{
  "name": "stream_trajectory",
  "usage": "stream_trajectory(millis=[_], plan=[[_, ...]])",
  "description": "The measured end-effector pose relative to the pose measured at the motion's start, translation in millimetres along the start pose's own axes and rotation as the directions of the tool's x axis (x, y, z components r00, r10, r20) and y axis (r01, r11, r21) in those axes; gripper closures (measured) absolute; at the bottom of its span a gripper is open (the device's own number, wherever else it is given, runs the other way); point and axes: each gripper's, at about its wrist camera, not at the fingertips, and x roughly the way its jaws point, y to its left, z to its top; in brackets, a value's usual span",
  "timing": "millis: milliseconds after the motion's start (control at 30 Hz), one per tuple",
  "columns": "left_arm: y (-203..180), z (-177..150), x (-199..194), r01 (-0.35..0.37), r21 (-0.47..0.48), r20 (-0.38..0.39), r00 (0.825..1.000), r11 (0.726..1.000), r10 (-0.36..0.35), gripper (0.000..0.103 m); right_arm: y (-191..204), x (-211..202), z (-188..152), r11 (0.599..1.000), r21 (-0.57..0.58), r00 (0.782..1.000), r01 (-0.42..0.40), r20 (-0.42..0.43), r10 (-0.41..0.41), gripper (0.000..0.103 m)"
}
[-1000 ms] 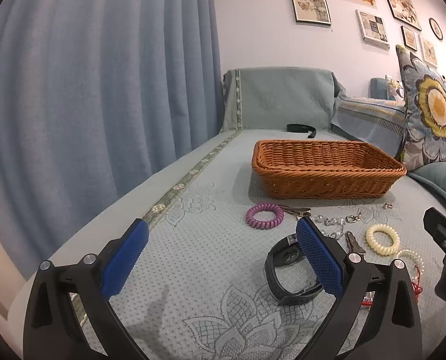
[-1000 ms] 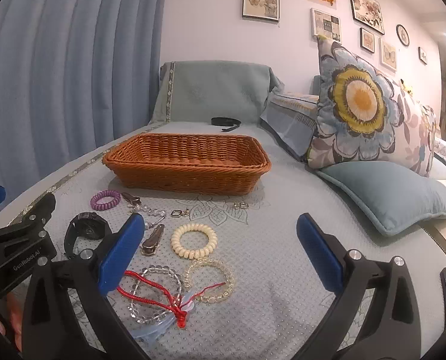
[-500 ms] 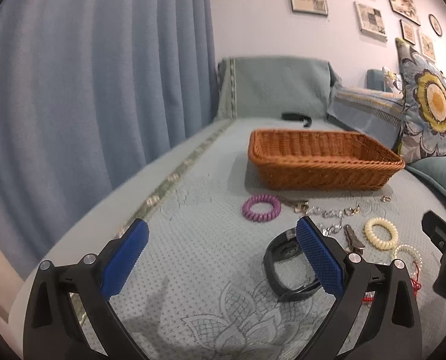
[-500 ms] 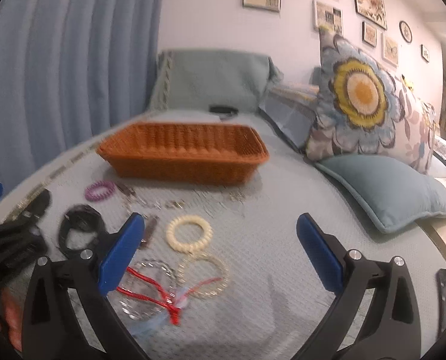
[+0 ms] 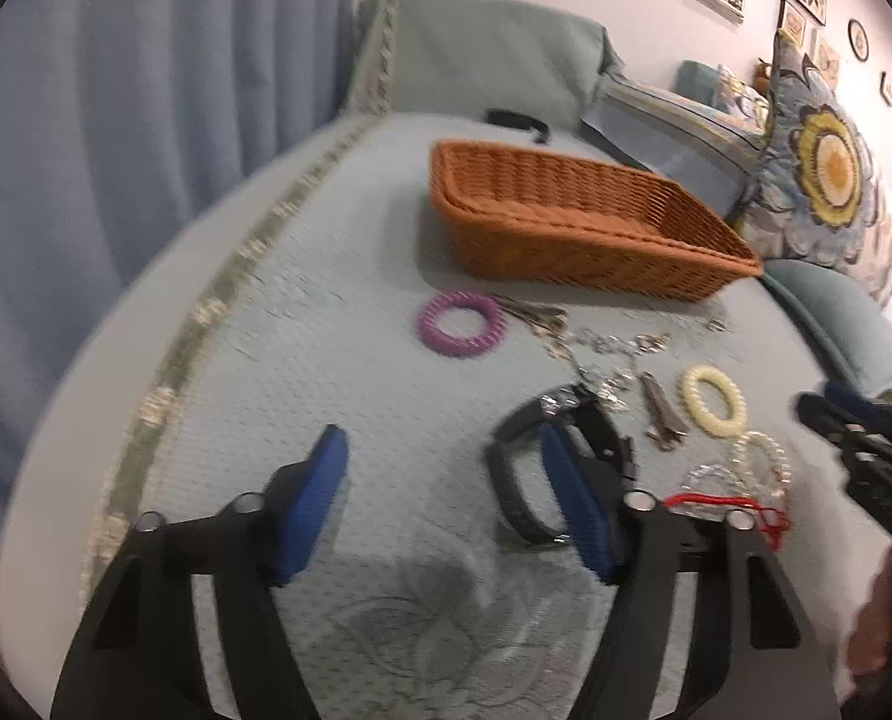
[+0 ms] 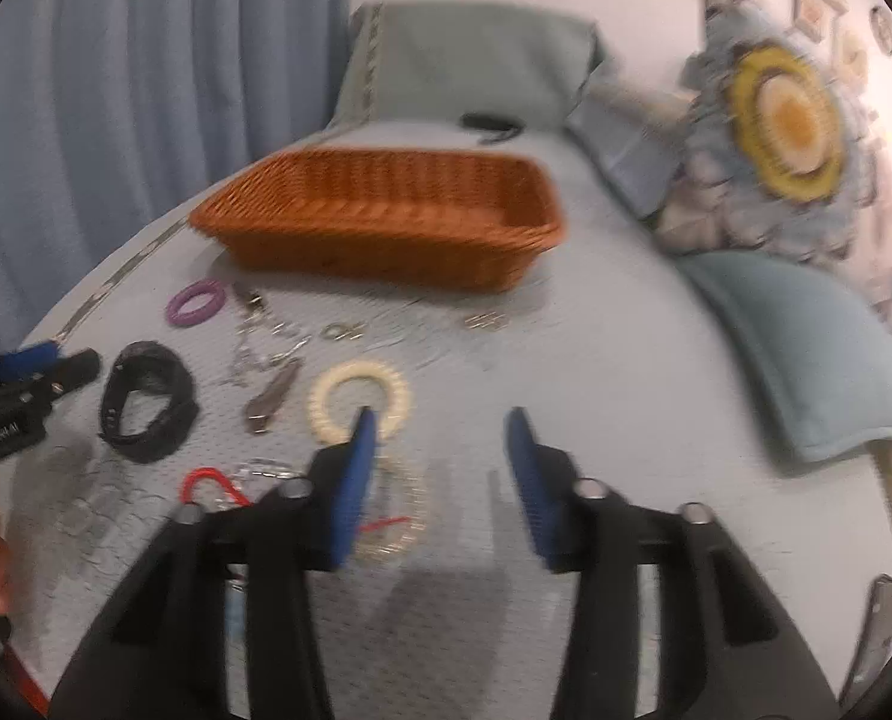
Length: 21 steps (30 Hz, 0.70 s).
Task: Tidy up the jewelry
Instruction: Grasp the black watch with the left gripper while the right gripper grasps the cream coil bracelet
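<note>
Jewelry lies on a grey-green sofa cover in front of an empty brown wicker basket [image 5: 571, 222] [image 6: 386, 210]. There is a purple coil band [image 5: 460, 324] [image 6: 195, 302], a black watch [image 5: 529, 468] [image 6: 146, 402], a cream coil bracelet [image 5: 712, 399] [image 6: 359, 399], a silver chain [image 5: 607, 354], a metal clip [image 6: 272, 396], clear bead bracelets and a red cord [image 5: 727, 501] [image 6: 212, 483]. My left gripper [image 5: 446, 462] is open and empty, its right finger over the watch. My right gripper [image 6: 443, 426] is open and empty, its left finger over the cream bracelet's near edge.
Blue curtains [image 5: 116, 90] hang on the left. Floral and plain blue cushions [image 6: 799, 324] sit at the right. A black strap [image 5: 517, 120] lies behind the basket. The sofa's piped edge [image 5: 206, 312] runs along the left.
Both grippers have tilted down and moved closer to the jewelry. Both pairs of jaws have narrowed but stay open. The jewelry has not moved.
</note>
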Motion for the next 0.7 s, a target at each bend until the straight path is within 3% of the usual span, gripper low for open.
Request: stream_trajectory(millis=[100, 200, 367, 533, 633, 700], plan=[[3.5, 5.0, 11.7, 0.060, -0.024, -0.059, 0.996, 0.998, -0.061, 0.054, 5.1, 13.7, 8.0, 0.999, 0.006, 0.998, -0.034, -0.049, 0.035, 0.067], [5.6, 9.0, 24.3, 0.094, -0.044, -0.115, 0.988, 0.995, -0.099, 0.054, 9.2, 24.8, 14.7, 1.000, -0.016, 0.997, -0.027, -0.069, 0.026, 0.067], [-2.8, 5.6, 36.0, 0.100, -0.018, -0.157, 0.982, 0.995, -0.102, 0.058, 13.1, 52.7, 20.1, 0.998, -0.032, 0.990, -0.049, -0.135, 0.044, 0.067], [-14.8, 11.7, 51.7, 0.091, 0.020, -0.206, 0.975, 0.996, -0.085, 0.074, 16.7, 66.0, 22.6, 0.998, -0.044, 0.987, -0.044, -0.158, 0.036, 0.067], [-21.5, 9.7, 53.9, 0.054, 0.066, -0.200, 0.979, 0.996, -0.039, 0.081, 18.7, 71.3, 24.8, 0.998, -0.054, 0.986, -0.034, -0.164, 0.025, 0.067], [-21.9, 7.4, 52.2, 0.038, 0.082, -0.183, 0.983, 0.996, -0.022, 0.084, 19.1, 71.0, 23.6, 0.998, -0.051, 0.986, -0.046, -0.160, 0.038, 0.076]])
